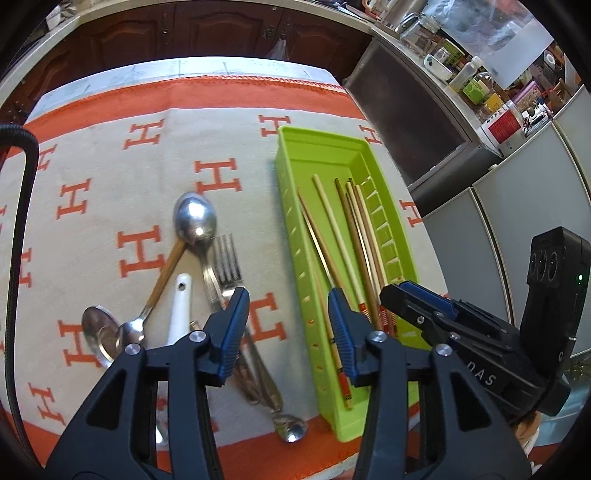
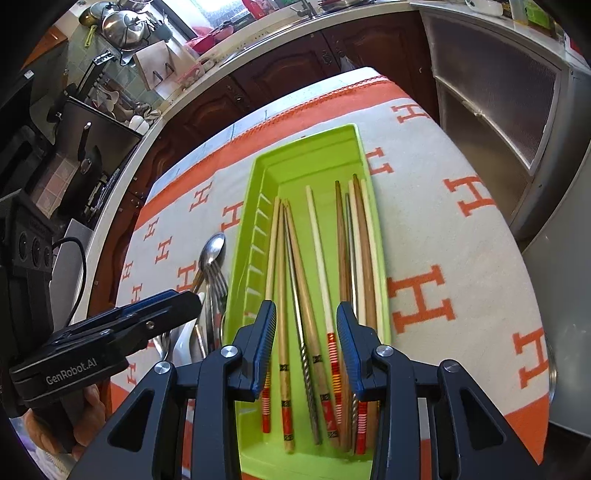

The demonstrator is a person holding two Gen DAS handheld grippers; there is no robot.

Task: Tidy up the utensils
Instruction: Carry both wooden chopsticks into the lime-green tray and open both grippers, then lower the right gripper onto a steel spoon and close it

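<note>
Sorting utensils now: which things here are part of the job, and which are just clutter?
Job: green tray; chopsticks in it; spoons, fork and white-handled utensil on the cloth.

Clutter: jars and bottles on the counter; pots by the window.

Right gripper (image 2: 306, 343) above near end of green tray (image 2: 258, 177), jaws apart, nothing pressed between pads; chopsticks (image 2: 321, 266) lie lengthwise in tray, wooden, pale and metal ones, red-banded ends toward camera; tray rests on cream tablecloth (image 2: 461, 258) with orange H pattern; left of tray: spoon (image 2: 212, 251), fork (image 2: 218, 280), white handle (image 2: 184, 339) in pile; left gripper (image 2: 166, 306) over that pile, person's hand (image 2: 86, 421) on its grip; dark cabinets (image 2: 288, 70) behind table.
</note>
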